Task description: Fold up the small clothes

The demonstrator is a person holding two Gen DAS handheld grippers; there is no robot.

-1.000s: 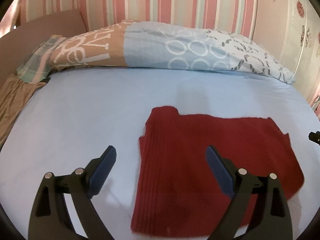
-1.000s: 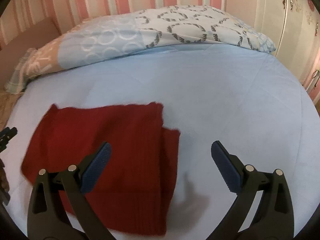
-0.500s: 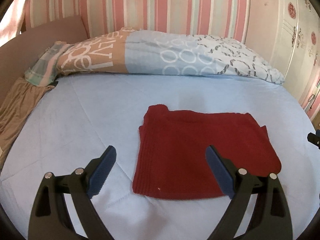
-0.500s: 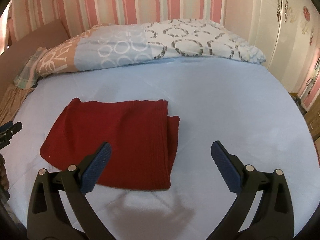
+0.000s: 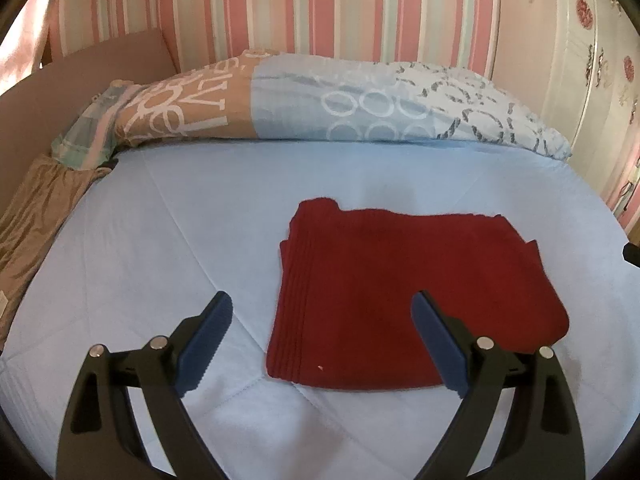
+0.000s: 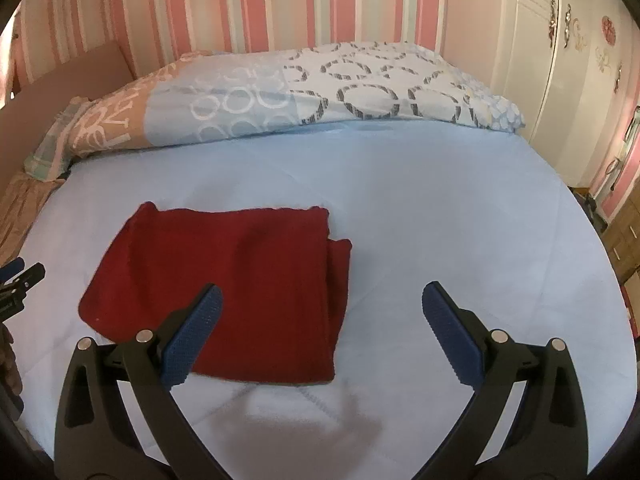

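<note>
While lying folded on the blue bed, the red garment is resting flat. Left claw and right claw are hovering spread apart, gripping nothing.

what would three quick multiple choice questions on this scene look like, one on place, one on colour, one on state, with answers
1. Where does the folded garment lie?
A. on the light blue bedsheet
B. on the patterned duvet
C. on the floor

2. What colour is the garment?
A. green
B. dark red
C. white

3. How are both tongs?
A. shut on the garment
B. shut on the sheet
C. open, holding nothing

Answers:
1 A: the garment rests flat on the bedsheet, short of the duvet.
2 B: the knit is dark red.
3 C: left tongs and right tongs gape, empty.
</note>
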